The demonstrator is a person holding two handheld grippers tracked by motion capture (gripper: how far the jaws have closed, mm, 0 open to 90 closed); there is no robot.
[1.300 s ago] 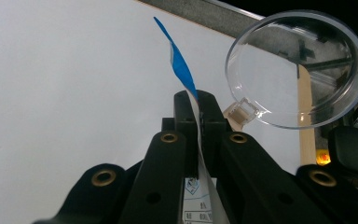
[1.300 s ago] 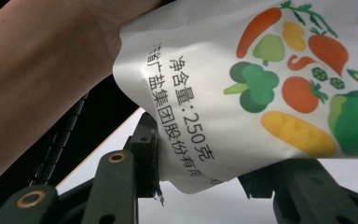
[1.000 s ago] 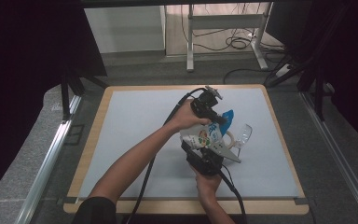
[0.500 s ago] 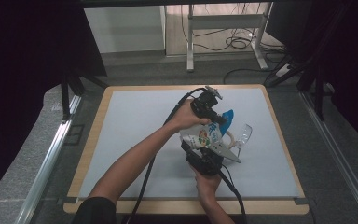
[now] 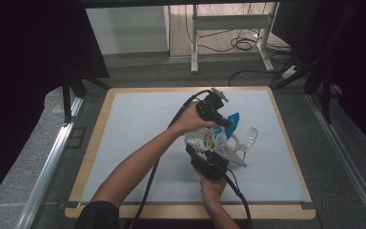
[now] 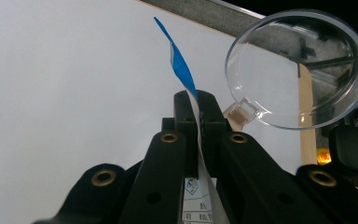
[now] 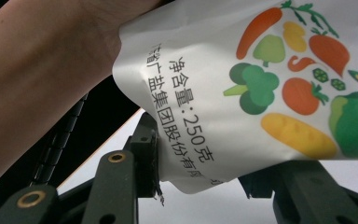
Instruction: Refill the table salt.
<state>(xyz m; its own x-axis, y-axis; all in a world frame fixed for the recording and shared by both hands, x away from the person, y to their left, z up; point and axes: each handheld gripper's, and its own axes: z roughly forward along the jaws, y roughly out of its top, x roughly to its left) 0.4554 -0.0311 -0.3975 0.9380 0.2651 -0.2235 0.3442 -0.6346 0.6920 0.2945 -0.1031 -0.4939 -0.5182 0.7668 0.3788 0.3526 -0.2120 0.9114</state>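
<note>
A white pouch (image 5: 205,140) printed with vegetables and a blue top edge (image 5: 232,121) is held above the table mat, tilted toward a clear glass (image 5: 249,138) that lies just to its right. My left gripper (image 5: 224,122) comes in from above and is shut on the pouch's top edge (image 6: 179,65); the glass's round rim (image 6: 298,70) is close beyond the jaws. My right gripper (image 5: 208,152) sits below the pouch. In the right gripper view the pouch's bottom (image 7: 261,84) lies between the jaws of my right gripper (image 7: 203,163).
The white mat (image 5: 133,143) has a wooden border and plenty of bare surface to the left and behind. The person's left forearm (image 7: 42,79) crosses close above my right gripper. Desk legs and cables (image 5: 238,45) lie on the floor past the table.
</note>
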